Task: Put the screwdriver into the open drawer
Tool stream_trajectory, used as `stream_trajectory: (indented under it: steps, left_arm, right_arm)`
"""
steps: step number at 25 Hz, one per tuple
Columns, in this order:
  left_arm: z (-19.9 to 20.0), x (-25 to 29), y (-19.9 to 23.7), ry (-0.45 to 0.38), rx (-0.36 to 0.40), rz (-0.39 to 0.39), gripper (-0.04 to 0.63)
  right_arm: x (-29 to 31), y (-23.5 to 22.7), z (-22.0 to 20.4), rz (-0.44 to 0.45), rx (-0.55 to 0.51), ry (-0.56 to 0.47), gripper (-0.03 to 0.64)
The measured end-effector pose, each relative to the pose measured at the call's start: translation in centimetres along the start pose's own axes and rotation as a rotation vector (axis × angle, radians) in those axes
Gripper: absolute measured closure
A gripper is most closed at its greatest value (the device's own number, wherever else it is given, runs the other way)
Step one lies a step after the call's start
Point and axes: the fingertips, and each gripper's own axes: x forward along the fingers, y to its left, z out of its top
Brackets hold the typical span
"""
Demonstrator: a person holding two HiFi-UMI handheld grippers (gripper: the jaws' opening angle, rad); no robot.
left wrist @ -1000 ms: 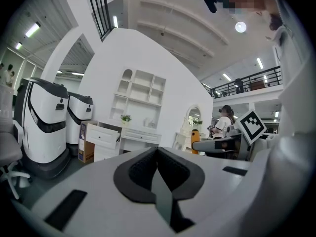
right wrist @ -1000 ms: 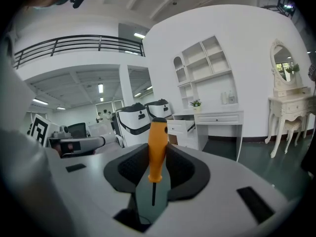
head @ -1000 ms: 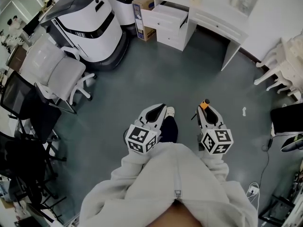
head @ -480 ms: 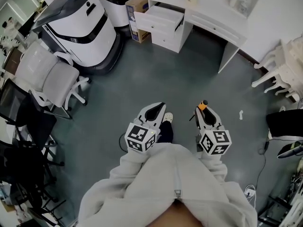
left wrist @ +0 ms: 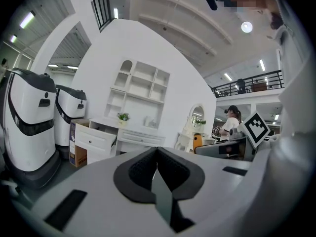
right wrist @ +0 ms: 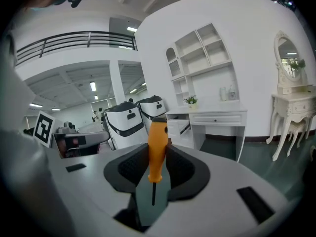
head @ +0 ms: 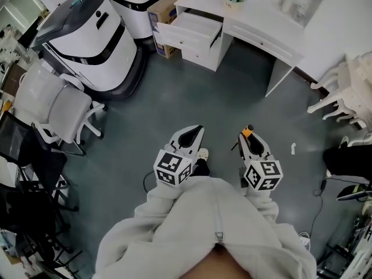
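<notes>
Nearer now, the open drawer (head: 189, 28) — right gripper (head: 249, 136) clamps the orange screwdriver (right wrist: 157, 149), left gripper (left wrist: 157, 152) closed, empty.

Lit brightly and evenly from above, by ceiling strip lights (right wrist: 93, 86) and a round lamp (left wrist: 247, 27). Only faint, soft shadows on the grey floor (head: 232, 103). Bends hard toward the edges in both gripper views, with black corners. Slightly soft on the near shell of the right gripper (right wrist: 157, 152); sharp farther off.
</notes>
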Motion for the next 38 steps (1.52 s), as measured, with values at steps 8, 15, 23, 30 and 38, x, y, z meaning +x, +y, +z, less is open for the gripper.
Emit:
stream_trajectory:
  steps: [8, 15, 23, 30, 38]
  left_arm:
    - [2.1, 4.8, 3.1, 0.000, 0.010, -0.017, 0.578]
    - [3.7, 8.4, 5.6, -0.008, 0.031, -0.029, 0.578]
    - [4.4, 10.2, 8.5, -0.006, 0.042, -0.032, 0.578]
    - [4.1, 10.6, 9.5, 0.001, 0.026, -0.047, 0.578]
    - [2.8, 10.7, 8.6, 0.039, 0.005, -0.069, 0.578]
  right_arm:
    - [4.3, -2.1, 2.6, -0.003, 0.003, -0.002, 0.494]
    - [7.7, -3.8, 4.4, -0.010, 0.005, -0.013, 0.494]
    - [11.4, -4.0, 5.5, -0.008, 0.015, -0.023, 0.494]
    - [12.4, -3.6, 5.3, -0.015, 0.031, -0.014, 0.494]
    - [11.7, -4.8, 4.8, -0.043, 0.075, -0.001, 0.494]
